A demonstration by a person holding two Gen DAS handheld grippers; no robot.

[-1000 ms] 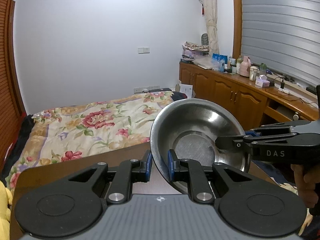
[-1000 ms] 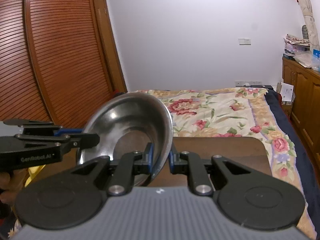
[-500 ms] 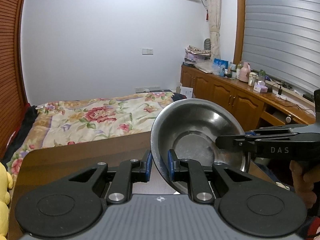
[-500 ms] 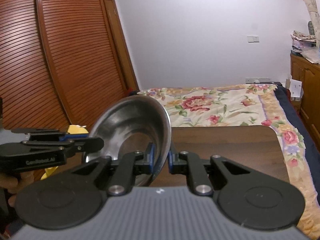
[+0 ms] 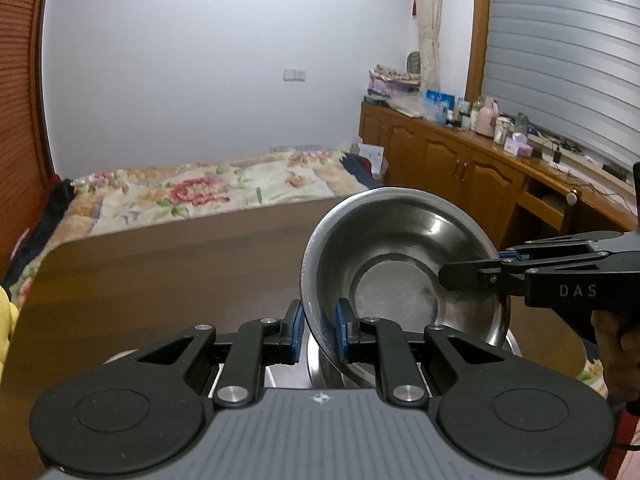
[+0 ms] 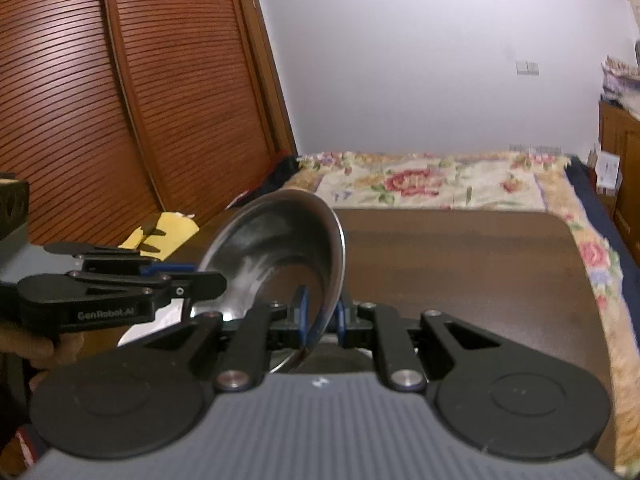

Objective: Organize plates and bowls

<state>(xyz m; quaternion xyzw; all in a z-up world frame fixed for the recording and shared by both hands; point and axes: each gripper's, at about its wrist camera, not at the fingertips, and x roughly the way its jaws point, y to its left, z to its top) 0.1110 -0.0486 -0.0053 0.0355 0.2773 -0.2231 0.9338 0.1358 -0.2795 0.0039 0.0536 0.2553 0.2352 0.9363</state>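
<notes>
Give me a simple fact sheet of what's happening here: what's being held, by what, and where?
held item: steel bowl, tilted on edge
left gripper: shut on the bowl's rim
right gripper: shut on the opposite rim
below the bowl: more steel dishes, partly hidden
surface: brown wooden table
background: floral bed, wooden cabinets, slatted wardrobe doors

Bowl (image 5: 394, 276): shiny steel, empty, tilted on edge.
Place: above another steel dish (image 5: 320, 372) on the table (image 5: 160, 272).
</notes>
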